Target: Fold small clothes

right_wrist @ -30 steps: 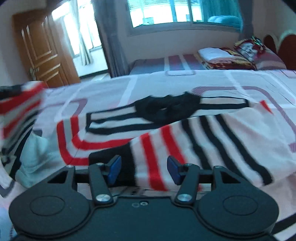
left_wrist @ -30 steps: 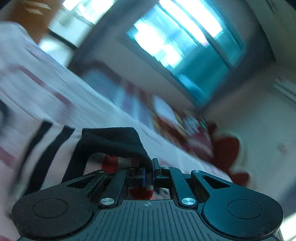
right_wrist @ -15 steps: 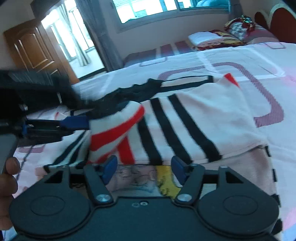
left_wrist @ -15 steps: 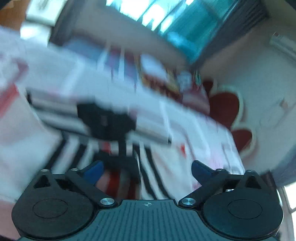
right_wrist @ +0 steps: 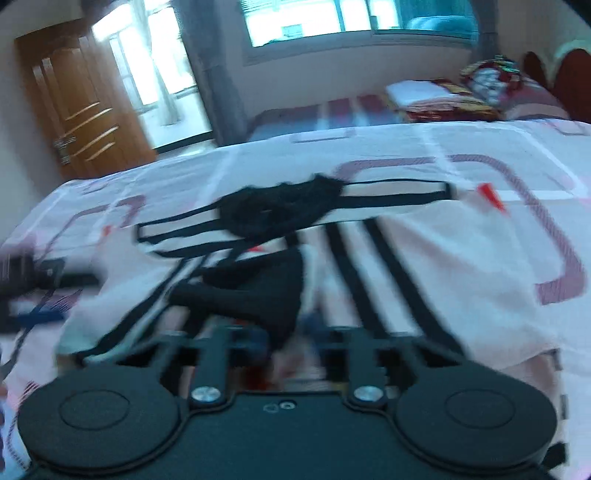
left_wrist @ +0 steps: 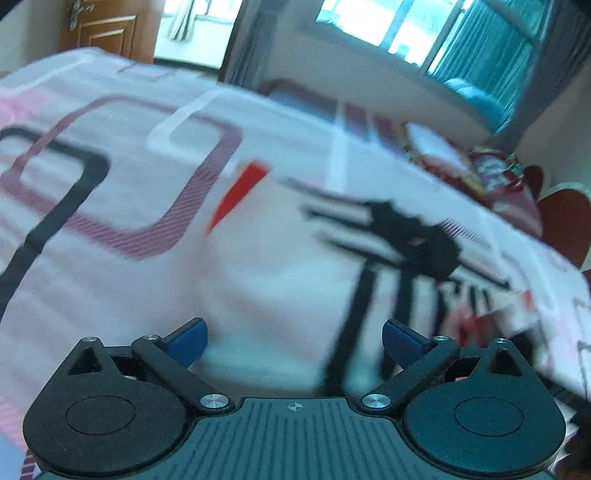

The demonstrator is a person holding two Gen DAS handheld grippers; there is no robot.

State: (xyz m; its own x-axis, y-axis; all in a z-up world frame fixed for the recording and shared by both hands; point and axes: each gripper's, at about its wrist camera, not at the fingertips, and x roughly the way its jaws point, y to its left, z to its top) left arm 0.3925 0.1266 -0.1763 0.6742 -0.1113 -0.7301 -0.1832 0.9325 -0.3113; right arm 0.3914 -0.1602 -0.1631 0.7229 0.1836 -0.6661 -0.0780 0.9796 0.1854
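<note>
Nearest to me, my left hand-held gripper has its blue pads spread wide, with nothing pinched between them; it hangs over the near edge of the striped shirt. My right hand-held gripper is blurred, and its jaws are closing. A black fold of the shirt sits right at them, but I cannot tell whether the pads already press on it.

The shirt lies spread on the bed, white with black stripes and a bit of red at one corner. Its black collar sits at the far edge of the shirt, bunched up. From the right wrist view I see the other gripper just beside the shirt's left side, smeared by motion.

Beyond the shirt, folded bedding rests at the head of the bed. Farther still stand a wooden door and a bright window.
</note>
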